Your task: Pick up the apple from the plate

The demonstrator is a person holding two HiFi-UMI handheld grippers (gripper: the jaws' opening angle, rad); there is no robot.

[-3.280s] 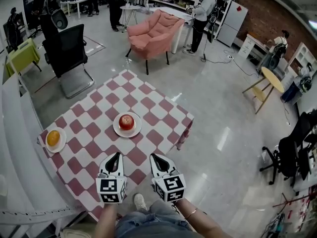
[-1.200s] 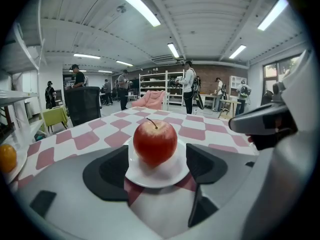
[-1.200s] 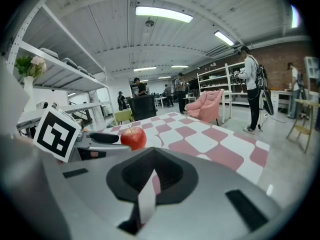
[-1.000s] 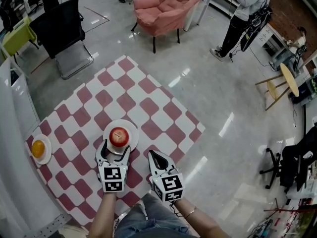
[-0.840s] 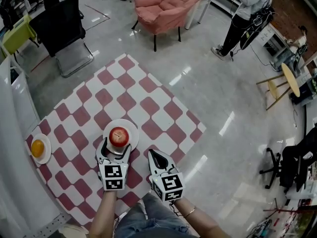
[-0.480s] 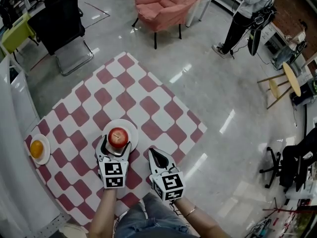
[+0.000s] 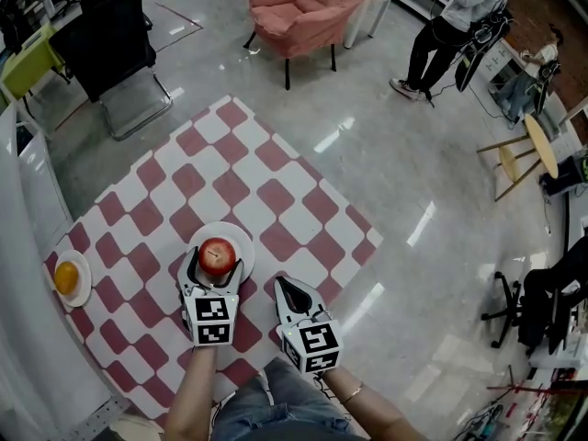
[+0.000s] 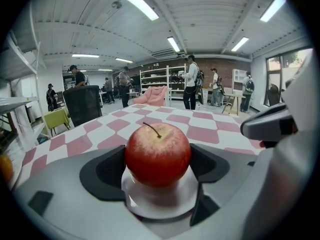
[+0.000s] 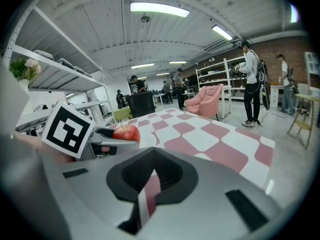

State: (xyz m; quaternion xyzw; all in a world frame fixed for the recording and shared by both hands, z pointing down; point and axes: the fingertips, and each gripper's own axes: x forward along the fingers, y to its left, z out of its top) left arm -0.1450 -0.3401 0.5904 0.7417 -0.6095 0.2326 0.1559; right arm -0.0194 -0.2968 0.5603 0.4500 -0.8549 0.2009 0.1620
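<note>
A red apple (image 7: 216, 257) (image 8: 157, 154) sits upright on a white plate (image 7: 237, 237) (image 8: 160, 200) near the front of the red-and-white checked table (image 7: 276, 196). My left gripper (image 7: 215, 262) (image 8: 158, 170) reaches over the plate's near rim. Its two dark pads press the apple's sides, and the apple still rests on the plate. My right gripper (image 7: 287, 288) (image 9: 149, 184) hovers to the right of the plate, shut with nothing in it. The right gripper view shows the apple (image 9: 126, 132) beside the left gripper's marker cube (image 9: 67, 129).
An orange on a small plate (image 7: 66, 278) lies at the table's left corner. A white shelf unit (image 7: 18, 246) runs along the left. Beyond the table stand a black office chair (image 7: 106, 49) and a pink armchair (image 7: 299, 12). People stand at the far back.
My left gripper opened, slid forward over the plate's rim and brought its jaws in against the apple. The right gripper has barely moved.
</note>
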